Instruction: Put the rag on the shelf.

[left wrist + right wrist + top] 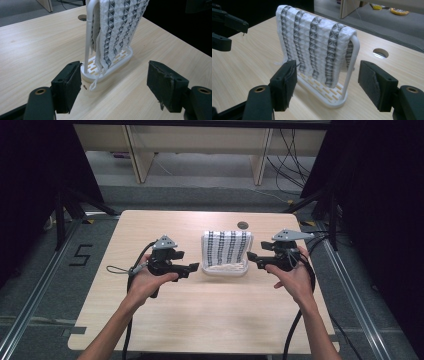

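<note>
- Towel point(226, 247), white with dark patterned stripes, is hanging folded over a white rack point(225, 269) that is standing near the middle of the wooden table point(200, 315), toward twelve o'clock.
- Left gripper point(194, 266) is hovering just beside the rack at its nine o'clock, jaws standing wide apart and holding nothing.
- Right gripper point(251, 256) is hovering just beside the rack at its three o'clock, jaws likewise spread wide and empty.
- In the left gripper view, a loose thread loop point(93, 85) of the towel is dangling over the rack's slotted base point(117, 60).
- A round hole point(242, 225) is sitting in the tabletop at the towel's one o'clock.
</note>
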A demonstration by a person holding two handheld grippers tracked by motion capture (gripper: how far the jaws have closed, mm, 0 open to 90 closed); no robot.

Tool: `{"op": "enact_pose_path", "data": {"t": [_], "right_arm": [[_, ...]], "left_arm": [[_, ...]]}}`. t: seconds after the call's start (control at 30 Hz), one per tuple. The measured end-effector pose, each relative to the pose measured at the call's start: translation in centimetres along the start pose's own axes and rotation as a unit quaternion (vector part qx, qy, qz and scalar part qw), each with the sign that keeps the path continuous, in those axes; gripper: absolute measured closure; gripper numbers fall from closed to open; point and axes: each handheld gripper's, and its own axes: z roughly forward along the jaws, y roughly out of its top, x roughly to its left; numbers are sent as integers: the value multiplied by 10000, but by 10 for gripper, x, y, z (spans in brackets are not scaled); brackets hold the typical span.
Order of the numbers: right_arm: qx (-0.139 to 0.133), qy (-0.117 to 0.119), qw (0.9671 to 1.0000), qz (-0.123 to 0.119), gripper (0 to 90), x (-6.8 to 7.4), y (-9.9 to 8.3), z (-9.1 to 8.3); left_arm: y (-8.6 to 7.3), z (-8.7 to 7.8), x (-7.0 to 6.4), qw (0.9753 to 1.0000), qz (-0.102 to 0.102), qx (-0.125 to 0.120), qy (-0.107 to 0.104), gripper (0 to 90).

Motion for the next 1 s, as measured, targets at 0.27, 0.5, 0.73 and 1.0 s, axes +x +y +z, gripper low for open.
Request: {"op": "enact_pose_path", "data": {"t": [0.27, 0.5, 0.73, 1.0], "right_arm": [[160, -140, 9997, 154, 219, 1, -8, -3], [315, -168, 9990, 284, 184, 6, -21, 2], [358, -162, 9989, 247, 184, 11, -31, 0], [262, -71, 9993, 268, 185, 18, -43, -5]], "left_arm": [[-11, -5, 2, 9997, 123, 164, 139, 270], [-21, -2, -1, 9997, 43, 165, 174, 269], [-28, -3, -5, 9993, 209, 265, 154, 268], [-37, -8, -10, 9988, 336, 340, 105, 251]]}}
